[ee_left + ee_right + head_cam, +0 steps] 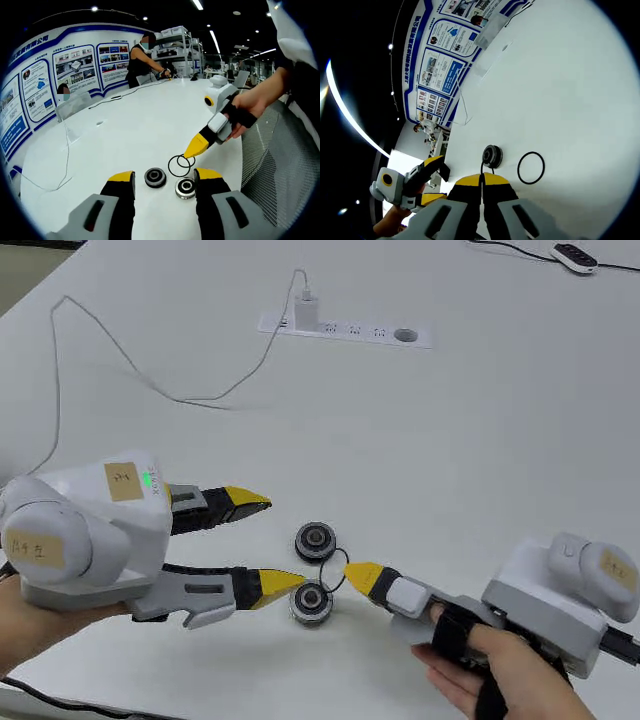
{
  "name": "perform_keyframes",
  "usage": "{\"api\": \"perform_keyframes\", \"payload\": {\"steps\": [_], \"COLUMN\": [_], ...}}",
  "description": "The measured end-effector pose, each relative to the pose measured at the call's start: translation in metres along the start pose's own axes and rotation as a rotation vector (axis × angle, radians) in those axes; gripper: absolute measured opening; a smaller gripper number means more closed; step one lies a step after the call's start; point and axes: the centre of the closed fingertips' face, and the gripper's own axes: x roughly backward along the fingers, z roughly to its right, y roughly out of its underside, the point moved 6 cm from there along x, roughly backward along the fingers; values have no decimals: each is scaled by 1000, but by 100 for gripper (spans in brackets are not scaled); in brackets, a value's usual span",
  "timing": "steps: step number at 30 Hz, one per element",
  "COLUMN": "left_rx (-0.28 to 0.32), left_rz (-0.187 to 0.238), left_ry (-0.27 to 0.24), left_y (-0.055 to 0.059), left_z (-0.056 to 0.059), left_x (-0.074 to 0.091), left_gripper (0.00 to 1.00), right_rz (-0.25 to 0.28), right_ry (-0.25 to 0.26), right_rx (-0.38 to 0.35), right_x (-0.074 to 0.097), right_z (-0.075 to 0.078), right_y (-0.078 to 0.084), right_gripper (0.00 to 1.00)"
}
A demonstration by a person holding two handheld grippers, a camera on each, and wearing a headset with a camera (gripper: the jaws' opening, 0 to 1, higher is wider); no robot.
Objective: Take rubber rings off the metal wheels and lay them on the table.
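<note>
Progress: under way, by my reading. One loose ring lies flat on the counter, and a second is off its wheel but not yet laid down.
Left to do: set the held ring down, then check both wheels for further bands. I judge the darker wheel the likelier to carry one.
Right claw: jaws together, pinching the held ring at their very tips.
Left claw: jaws wide apart, gripping nothing.
Held ring, place: at the right claw's tips, reaching toward the wheels. I cannot tell whether it touches the counter.
Loose ring, place: just ahead of the right claw's tips and off to one side, near the dark wheel but apart from it.
Dark wheel: just ahead of the left claw, in line with the gap between its jaws. Its outer rim is black, possibly rubber.
Silver wheel: just beside the tip of one left-claw jaw, near the right claw's tips. Its rim shows bright metal and looks stripped.
Ring look: thin black cord, a plain closed loop that keeps a clean circle where it lies.
</note>
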Motion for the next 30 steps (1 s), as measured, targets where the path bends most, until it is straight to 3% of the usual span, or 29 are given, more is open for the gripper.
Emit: {"api": "perform_keyframes", "payload": {"steps": [13, 24, 30], "left_rx": [1, 6, 8], "left_rz": [7, 12, 11], "left_ry": [7, -10, -10], "left_y": [-3, -5, -4], "left_z": [7, 4, 5], "left_x": [-4, -2, -1], "left_gripper": [49, 49, 49], "right_rz": [75, 90, 87], "right_ry": [117, 197, 230], "right_rx": [-38, -13, 37], "right_x": [17, 21, 22], "right_z": [36, 45, 48], "right_y": [-11, -11, -11], "right_gripper": [1, 2, 5]}}
